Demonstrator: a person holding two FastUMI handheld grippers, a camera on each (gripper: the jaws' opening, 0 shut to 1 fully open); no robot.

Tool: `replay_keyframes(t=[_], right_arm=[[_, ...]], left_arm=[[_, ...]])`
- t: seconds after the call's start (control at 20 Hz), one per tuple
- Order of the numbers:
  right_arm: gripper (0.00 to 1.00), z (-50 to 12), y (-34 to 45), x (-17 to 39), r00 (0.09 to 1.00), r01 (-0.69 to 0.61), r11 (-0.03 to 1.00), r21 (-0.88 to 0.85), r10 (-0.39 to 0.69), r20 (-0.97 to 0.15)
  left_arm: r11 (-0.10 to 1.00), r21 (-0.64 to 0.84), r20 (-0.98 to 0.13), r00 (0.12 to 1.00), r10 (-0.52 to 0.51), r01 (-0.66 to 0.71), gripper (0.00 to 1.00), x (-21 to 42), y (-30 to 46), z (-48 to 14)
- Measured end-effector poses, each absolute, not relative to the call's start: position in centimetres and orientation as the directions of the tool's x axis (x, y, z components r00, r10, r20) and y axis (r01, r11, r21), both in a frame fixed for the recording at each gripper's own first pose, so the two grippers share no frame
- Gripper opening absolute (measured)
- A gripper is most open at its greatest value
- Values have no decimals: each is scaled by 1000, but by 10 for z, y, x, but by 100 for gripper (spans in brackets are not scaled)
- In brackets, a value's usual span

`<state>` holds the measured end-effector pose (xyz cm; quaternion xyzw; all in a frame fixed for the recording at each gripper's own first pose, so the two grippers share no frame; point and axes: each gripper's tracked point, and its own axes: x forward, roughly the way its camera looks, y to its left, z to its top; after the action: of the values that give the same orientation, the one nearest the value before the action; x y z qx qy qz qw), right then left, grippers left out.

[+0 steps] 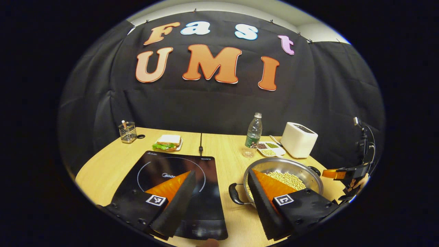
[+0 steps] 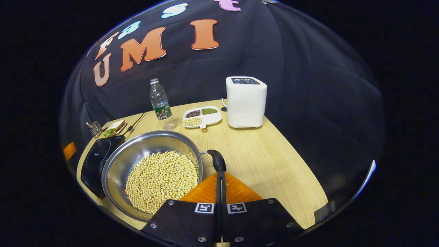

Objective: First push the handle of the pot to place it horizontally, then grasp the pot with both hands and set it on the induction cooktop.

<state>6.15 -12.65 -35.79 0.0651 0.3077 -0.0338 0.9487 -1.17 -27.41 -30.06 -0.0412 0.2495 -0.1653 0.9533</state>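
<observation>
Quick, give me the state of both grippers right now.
Left gripper: open, holding nothing, fingers spread over the cooktop and the pot.
Right gripper: shut, empty, tips at the pot handle.

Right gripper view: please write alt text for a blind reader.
A steel pot of soybeans sits on a wooden table, its handle at the tips of the closed tongs. Behind stand a toaster, bottle and divided dish.

one pot [image 2: 151, 164], one cooktop [image 1: 178, 178], one toaster [image 2: 246, 102], one bottle [image 2: 160, 104]
</observation>
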Motion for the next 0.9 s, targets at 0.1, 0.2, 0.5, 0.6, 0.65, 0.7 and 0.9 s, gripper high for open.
replay_keyframes(t=[0.1, 0.2, 0.5, 0.6, 0.65, 0.7, 0.9], right_arm=[[8, -348, -127, 63, 830, 92, 991, 102, -20, -558], [28, -343, -126, 67, 849, 74, 993, 91, -15, -529], [79, -351, -120, 84, 858, 41, 997, 64, -2, -514], [87, -357, -117, 89, 853, 41, 996, 83, 9, -523], [88, -361, -117, 91, 851, 42, 996, 85, 9, -525], [88, -363, -118, 93, 849, 42, 996, 83, 8, -528], [89, -377, -118, 100, 837, 44, 995, 87, 11, -547]], left_arm=[[941, -141, -478, 811, -338, 309, 98, -13, -286, -315], [936, -142, -501, 793, -347, 321, 99, -14, -299, -328], [939, -138, -532, 776, -338, 315, 99, -6, -322, -359], [939, -145, -548, 765, -339, 312, 99, -4, -331, -369], [941, -143, -555, 762, -334, 308, 98, -3, -333, -373], [943, -139, -560, 761, -327, 303, 99, 0, -335, -377], [945, -160, -597, 734, -324, 286, 99, 5, -341, -396]])
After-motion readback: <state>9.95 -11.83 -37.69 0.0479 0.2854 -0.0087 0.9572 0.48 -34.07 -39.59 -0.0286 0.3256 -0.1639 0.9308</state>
